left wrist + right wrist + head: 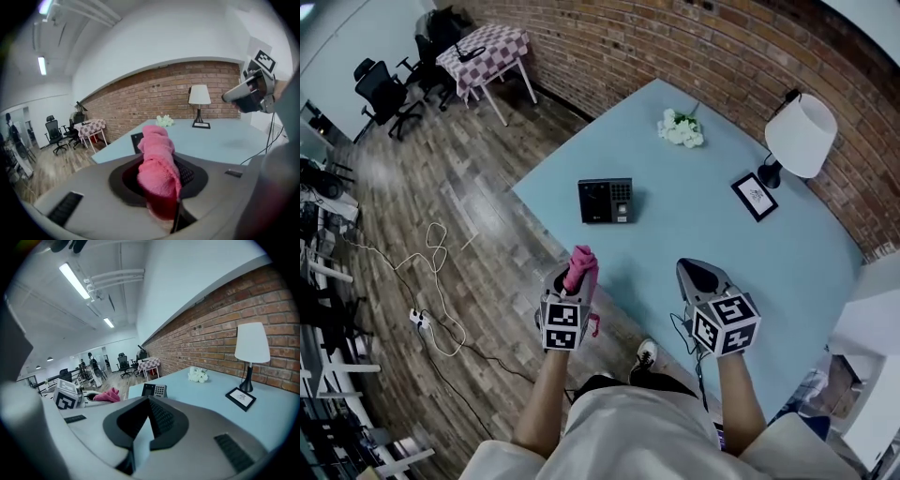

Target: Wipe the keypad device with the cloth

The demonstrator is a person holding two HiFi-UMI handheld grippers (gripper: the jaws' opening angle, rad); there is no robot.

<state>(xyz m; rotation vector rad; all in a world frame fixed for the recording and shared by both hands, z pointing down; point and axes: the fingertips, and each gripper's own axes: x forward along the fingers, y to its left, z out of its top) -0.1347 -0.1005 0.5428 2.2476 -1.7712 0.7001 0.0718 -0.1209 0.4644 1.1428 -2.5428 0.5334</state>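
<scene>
The black keypad device [606, 201] lies flat on the light blue table [712, 234] near its left corner; it also shows small in the right gripper view [155, 390] and partly behind the cloth in the left gripper view [136, 140]. My left gripper [578, 274] is shut on a pink cloth [580, 268] [159, 164], held in the air off the table's near edge, short of the device. My right gripper [698, 277] is shut with nothing in it, held above the table's near side, to the right of the left one.
A white flower bunch [681, 128], a white lamp [802, 137] and a small framed picture [754, 196] stand toward the table's far side by the brick wall. A white cable [431, 281] lies on the wooden floor at left. A checkered table [484, 52] and office chairs stand far left.
</scene>
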